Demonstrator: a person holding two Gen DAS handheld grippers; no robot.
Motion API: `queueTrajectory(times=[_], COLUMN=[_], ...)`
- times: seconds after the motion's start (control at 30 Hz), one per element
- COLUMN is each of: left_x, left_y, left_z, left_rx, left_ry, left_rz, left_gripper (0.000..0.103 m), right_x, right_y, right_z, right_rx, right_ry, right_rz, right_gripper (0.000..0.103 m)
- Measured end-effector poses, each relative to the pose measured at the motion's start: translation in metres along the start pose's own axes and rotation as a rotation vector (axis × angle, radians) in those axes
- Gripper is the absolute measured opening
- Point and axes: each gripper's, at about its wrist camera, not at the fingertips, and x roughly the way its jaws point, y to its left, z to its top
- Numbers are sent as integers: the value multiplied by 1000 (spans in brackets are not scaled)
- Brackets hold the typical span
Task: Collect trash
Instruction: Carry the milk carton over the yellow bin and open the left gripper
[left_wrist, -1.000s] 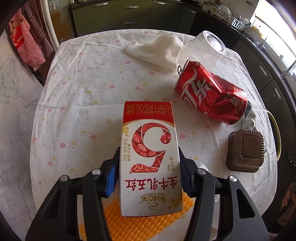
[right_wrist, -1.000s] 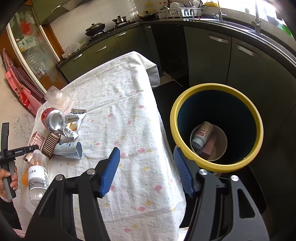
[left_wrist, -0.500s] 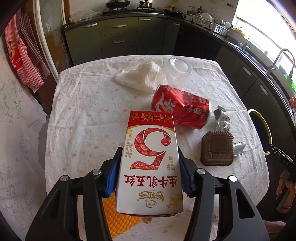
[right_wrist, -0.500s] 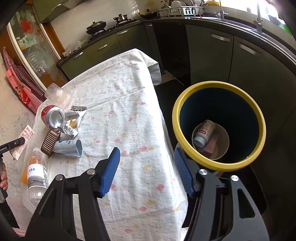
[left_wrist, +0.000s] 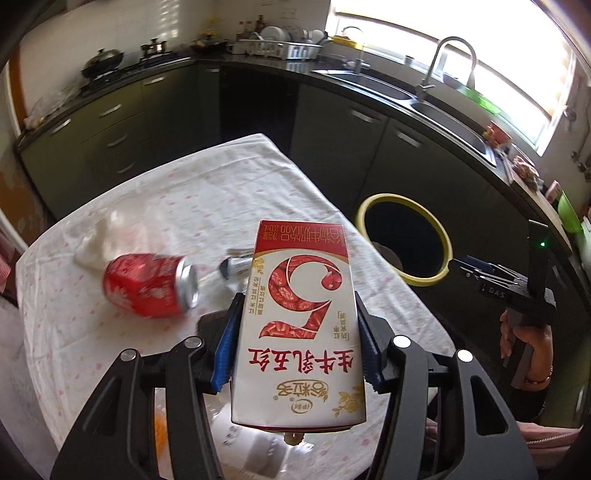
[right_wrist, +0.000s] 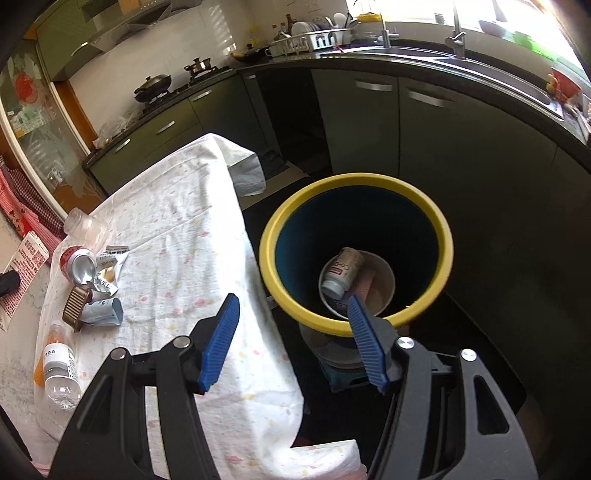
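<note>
My left gripper (left_wrist: 295, 325) is shut on a red and white milk carton (left_wrist: 300, 325) and holds it up above the table (left_wrist: 207, 206), pointed toward the yellow-rimmed bin (left_wrist: 404, 240) on the floor. The carton also shows at the far left in the right wrist view (right_wrist: 26, 266). My right gripper (right_wrist: 293, 325) is open and empty, over the table's edge beside the bin (right_wrist: 356, 254). A small white bottle (right_wrist: 341, 273) and a paper bowl (right_wrist: 376, 284) lie in the bin. A dented red can (left_wrist: 151, 290) lies on the table.
On the table's left end lie a clear cup (right_wrist: 83, 227), wrappers (right_wrist: 110, 258), a brown plastic tray (right_wrist: 75, 308), a flattened blue carton (right_wrist: 103, 312) and a plastic bottle (right_wrist: 59, 369). A white cloth (left_wrist: 96, 247) lies behind the can. Dark cabinets (right_wrist: 424, 122) stand behind the bin.
My left gripper has risen and swung right with the carton, so the bin has come into its view. My right gripper has shifted slightly, staying open beside the bin.
</note>
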Motion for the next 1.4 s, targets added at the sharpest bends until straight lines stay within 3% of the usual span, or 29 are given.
queueTrajectory(times=[0.33,0.47,0.53,0.57,0.6,0.83,1.07,1.17,1.4], left_x=[96,128,133,135,136,156,174,180,168], left_y=[-131,-152,-154,-151,-150,-130,-126,-126,-124], left_z=[65,81,78,74,68,25,9,6,7], left_rx=[222,230,244,256,275,375,399,388,411], left_ry=[98,151,162,168,178,328,382,406,378], left_rz=[-163,-182,-179,-170,-157,-10,30,6,-13], left_gripper=[50,46,49,60,66,71,70,53,53], right_x=[0,8,13,15,17,26,25,23,23], right_y=[-71,-79,-82,-83,-84,-85,-82,-80,-82], right_z=[-6,-8,-8,-6,-6,-6,-7,-6,-6], right_rx=[132,146,145,148,149,149,142,136,141], right_ry=[-16,-4,4,6,6,14,13,8,6], right_rz=[-21,11,19,23,29,65,71,72,70], right_gripper=[58,58,58,58,58,58,58,58,58])
